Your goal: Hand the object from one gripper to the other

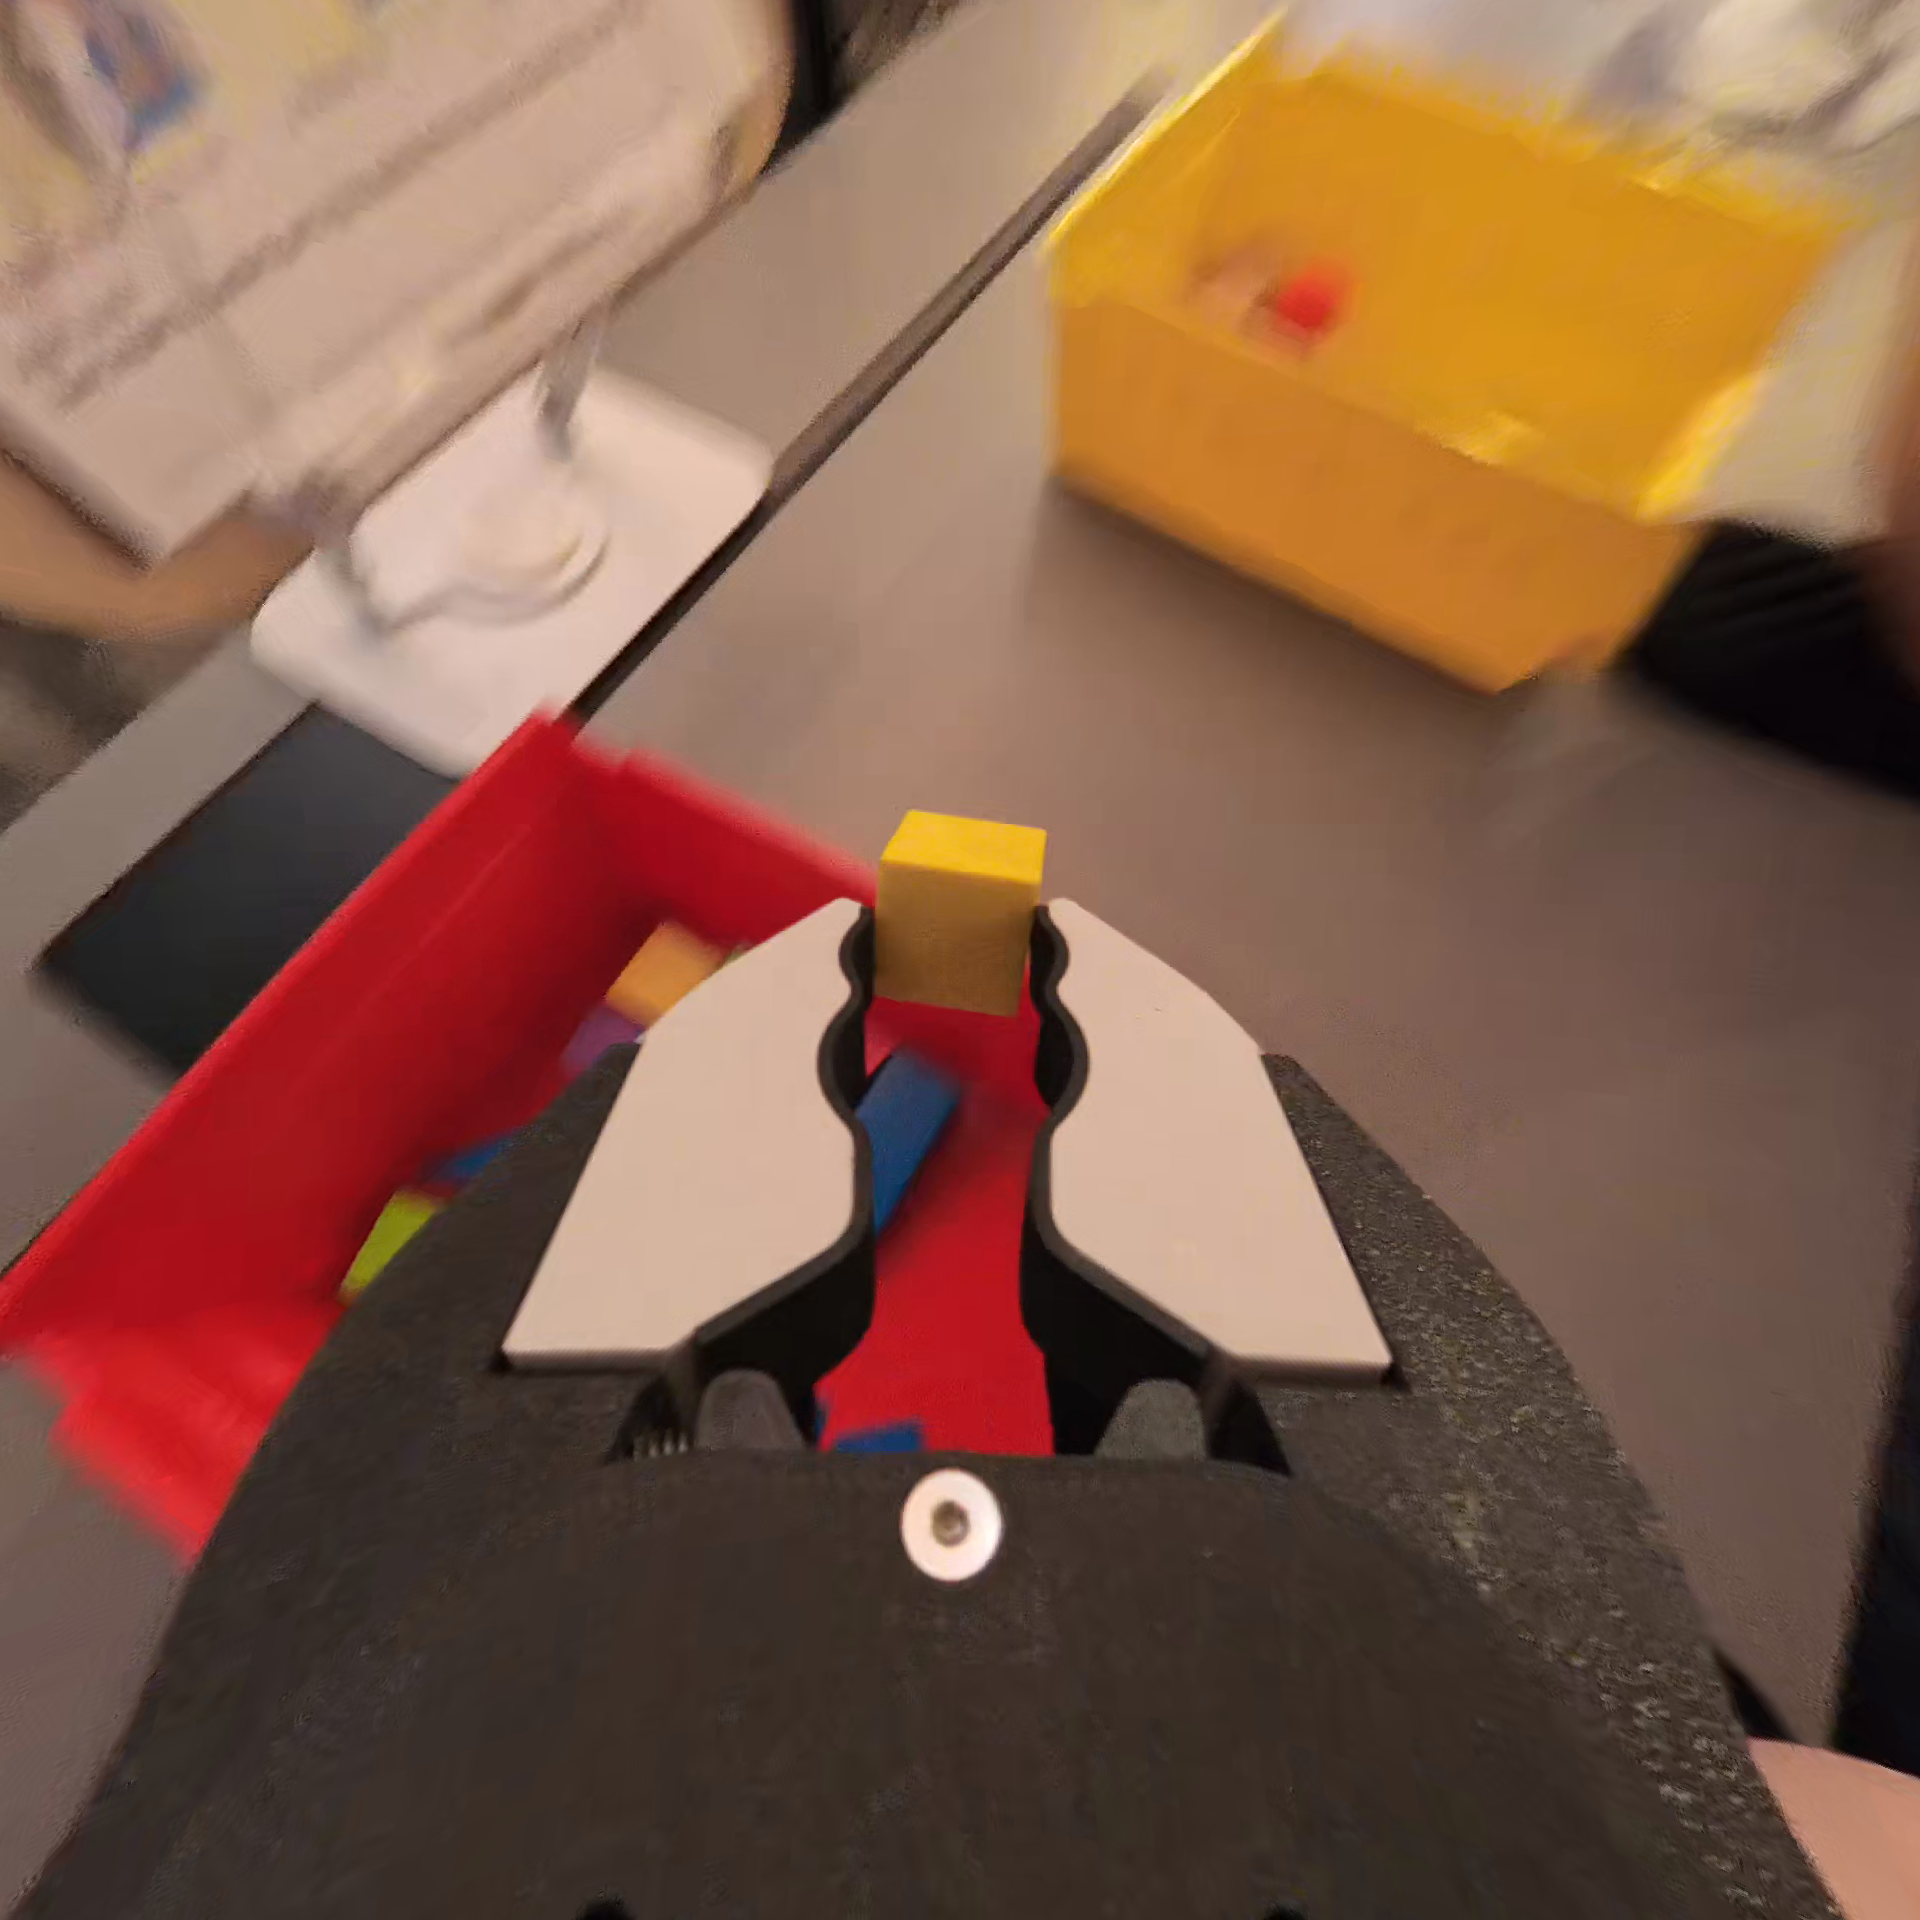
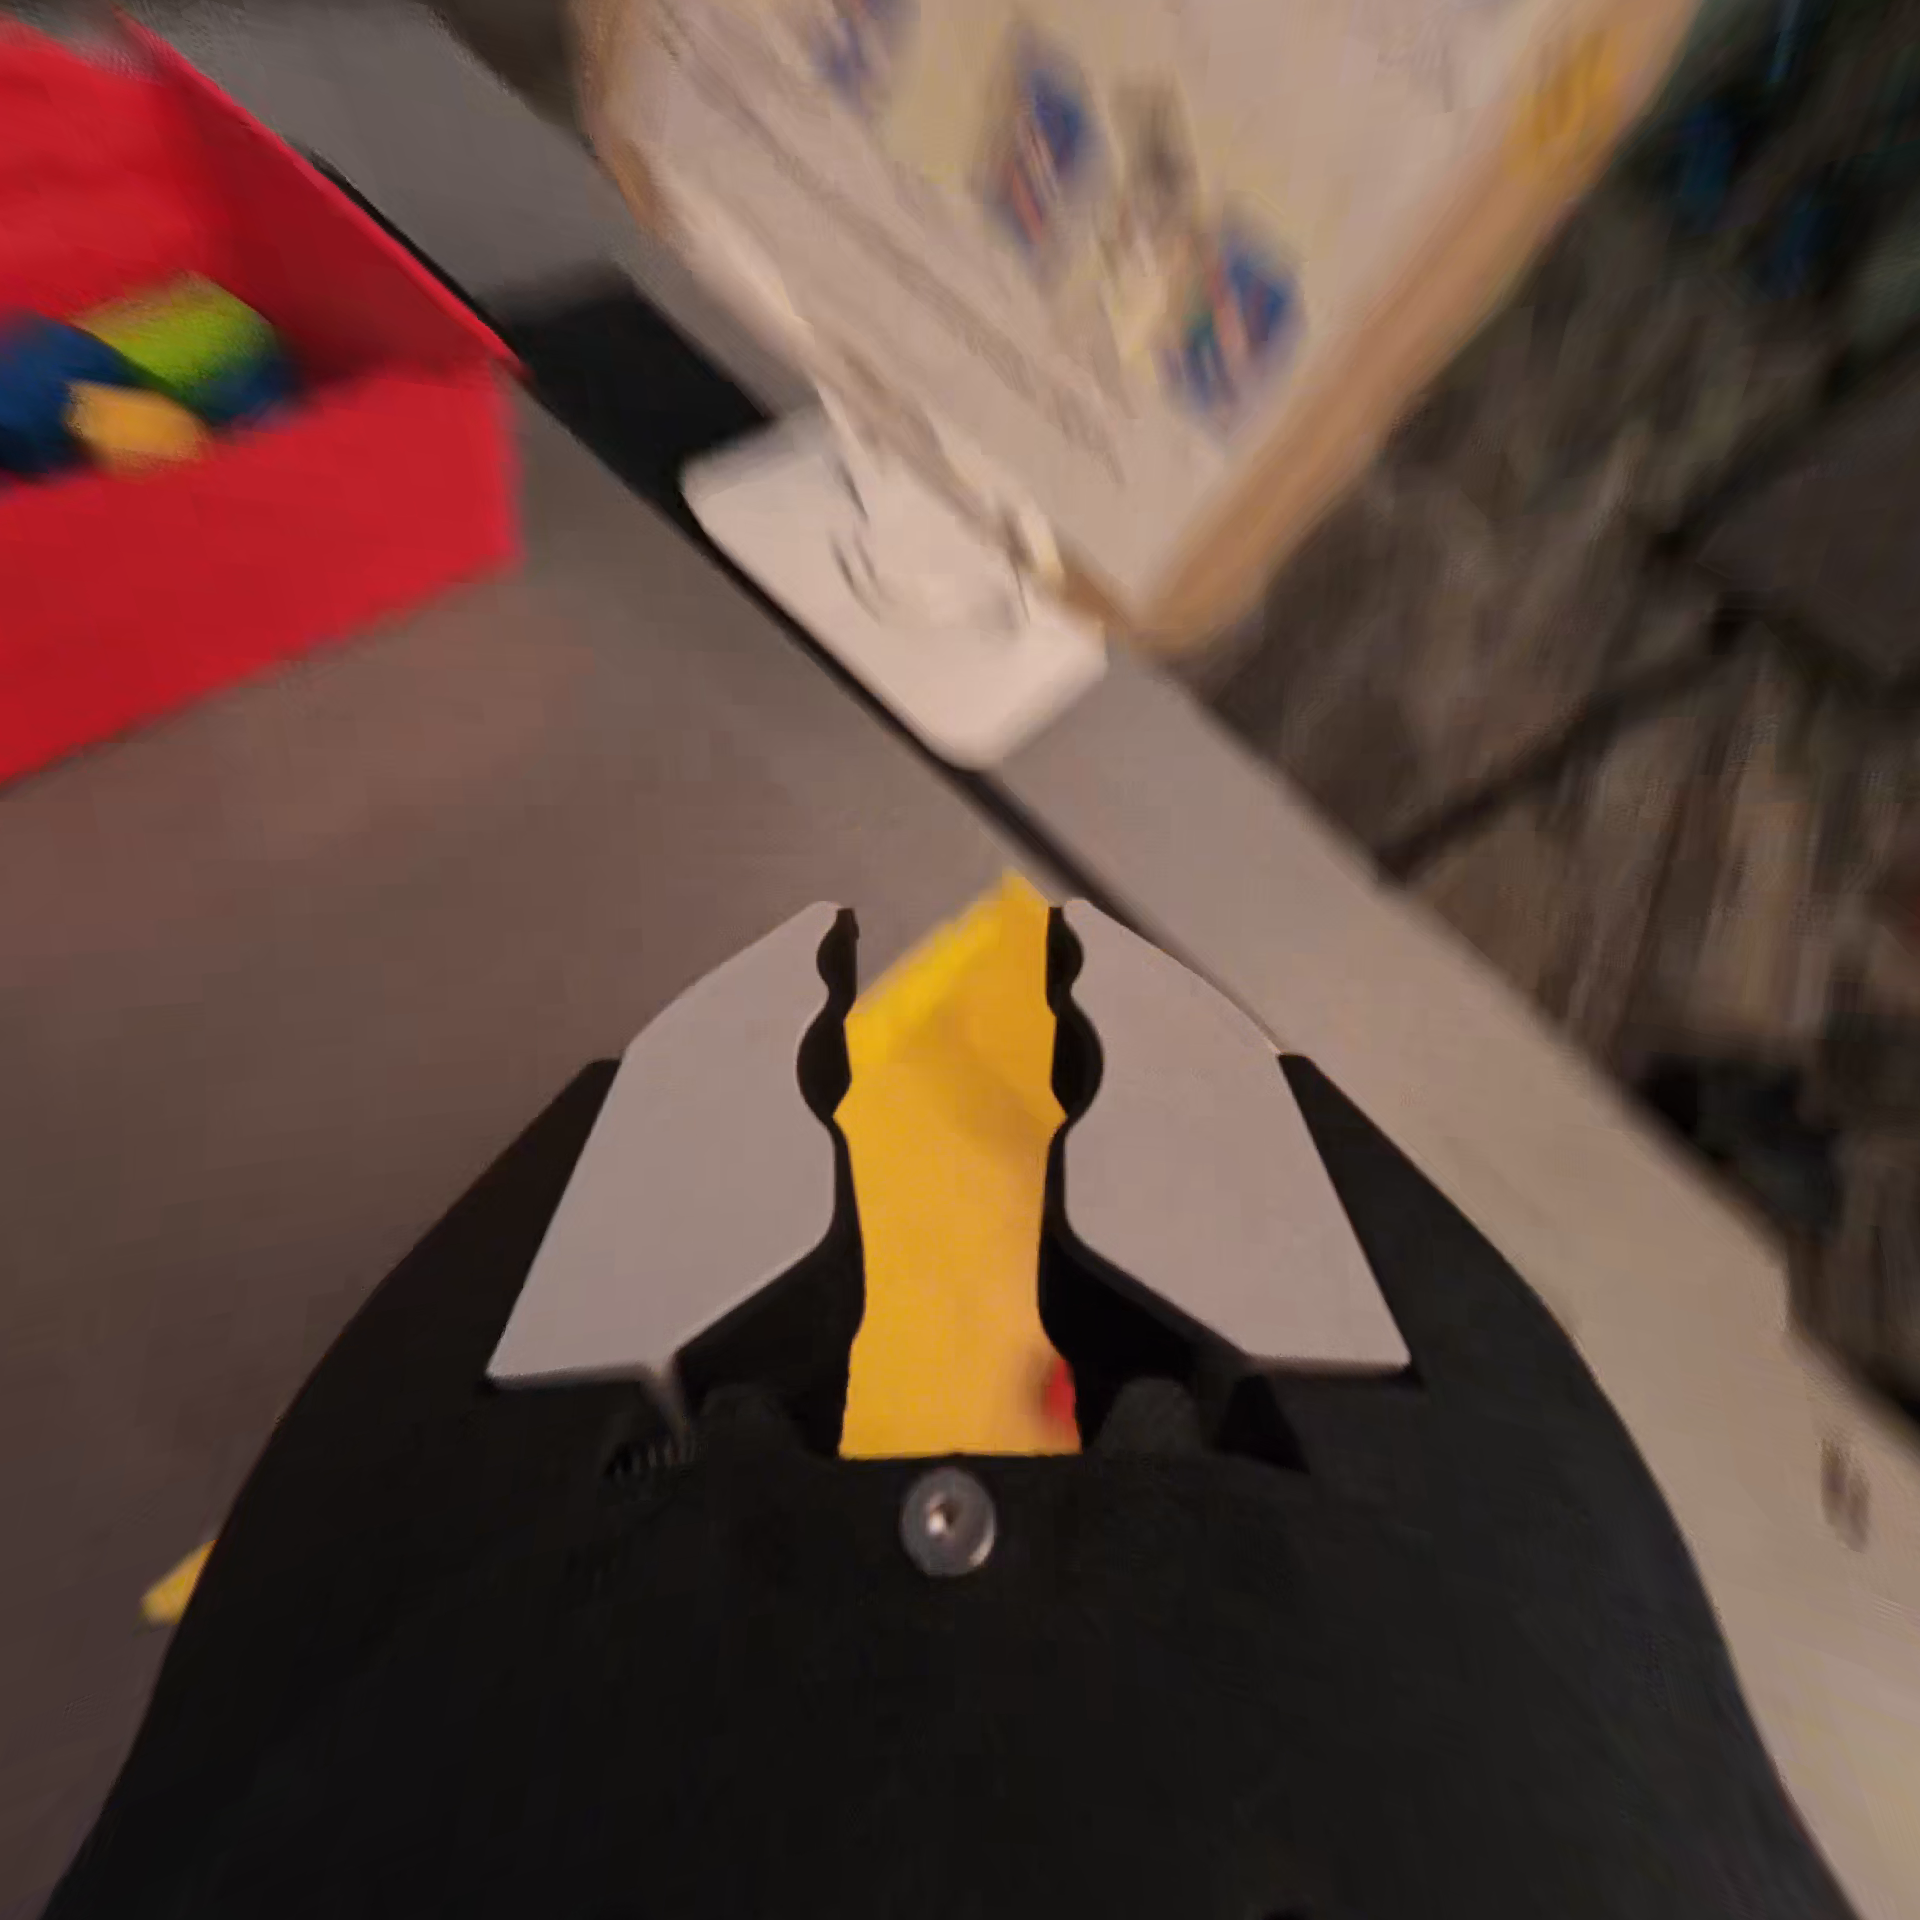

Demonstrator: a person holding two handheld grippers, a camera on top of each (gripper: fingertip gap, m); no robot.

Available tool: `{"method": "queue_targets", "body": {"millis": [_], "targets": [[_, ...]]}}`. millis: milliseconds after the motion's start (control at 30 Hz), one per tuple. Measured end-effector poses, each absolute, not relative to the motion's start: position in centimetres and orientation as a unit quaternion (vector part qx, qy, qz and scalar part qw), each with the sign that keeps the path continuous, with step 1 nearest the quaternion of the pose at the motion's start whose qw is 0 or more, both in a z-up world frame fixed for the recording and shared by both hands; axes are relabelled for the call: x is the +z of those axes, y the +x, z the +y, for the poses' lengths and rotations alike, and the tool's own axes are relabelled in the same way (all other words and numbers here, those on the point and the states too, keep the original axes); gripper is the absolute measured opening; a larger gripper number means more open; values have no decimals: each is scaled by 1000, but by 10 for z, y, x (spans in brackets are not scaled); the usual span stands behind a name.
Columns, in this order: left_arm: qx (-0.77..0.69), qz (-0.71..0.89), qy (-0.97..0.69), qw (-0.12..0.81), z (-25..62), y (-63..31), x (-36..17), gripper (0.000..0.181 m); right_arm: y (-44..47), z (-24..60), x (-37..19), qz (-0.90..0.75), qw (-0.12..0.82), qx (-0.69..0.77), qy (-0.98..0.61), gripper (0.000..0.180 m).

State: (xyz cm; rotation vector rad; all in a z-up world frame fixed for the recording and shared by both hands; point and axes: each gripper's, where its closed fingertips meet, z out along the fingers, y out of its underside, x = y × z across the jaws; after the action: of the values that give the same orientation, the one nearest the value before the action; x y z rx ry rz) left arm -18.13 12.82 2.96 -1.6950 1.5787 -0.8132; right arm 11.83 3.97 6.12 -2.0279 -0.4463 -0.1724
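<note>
My left gripper [image 1: 954, 916] is shut on a small yellow cube [image 1: 958, 935], pinched at the fingertips above the near corner of a red bin [image 1: 312, 1091] that holds several coloured blocks. A yellow bin [image 1: 1351, 468] stands farther off to the right with a red block [image 1: 1311, 301] inside. In the right wrist view, my right gripper [image 2: 954, 920] is open and empty, hovering over the yellow bin [image 2: 945, 1247], which shows through the gap between the fingers. The red bin [image 2: 260, 561] lies at the upper left there. Neither gripper shows in the other's view. Both views are motion-blurred.
The bins sit on a dark grey table [image 1: 1247, 935]. A white stand base [image 1: 520, 582] carrying a printed board stands on the adjoining table behind; it also shows in the right wrist view [image 2: 904, 592]. A hand [image 1: 1839, 1808] shows at the lower right.
</note>
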Motion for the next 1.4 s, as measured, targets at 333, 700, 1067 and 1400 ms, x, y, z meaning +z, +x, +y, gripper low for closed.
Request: {"method": "queue_targets", "body": {"millis": [333, 700, 1067, 1400], "targets": [[-622, 568, -475, 253, -2, -114, 128, 28, -88, -9, 130, -470, 738, -105, -473, 54], [-645, 588, -452, 183, -35, -102, 121, 27, -108, -23, 126, -508, 727, -201, -416, 28], [-472, 541, -579, 387, 43, -85, 103, 35, -60, 12, 112, -473, 679, -210, -521, 27], [-148, 397, -721, 548, 154, -127, 77, 48, 109, 27, 54, -335, 471, -238, -780, 27]]}}
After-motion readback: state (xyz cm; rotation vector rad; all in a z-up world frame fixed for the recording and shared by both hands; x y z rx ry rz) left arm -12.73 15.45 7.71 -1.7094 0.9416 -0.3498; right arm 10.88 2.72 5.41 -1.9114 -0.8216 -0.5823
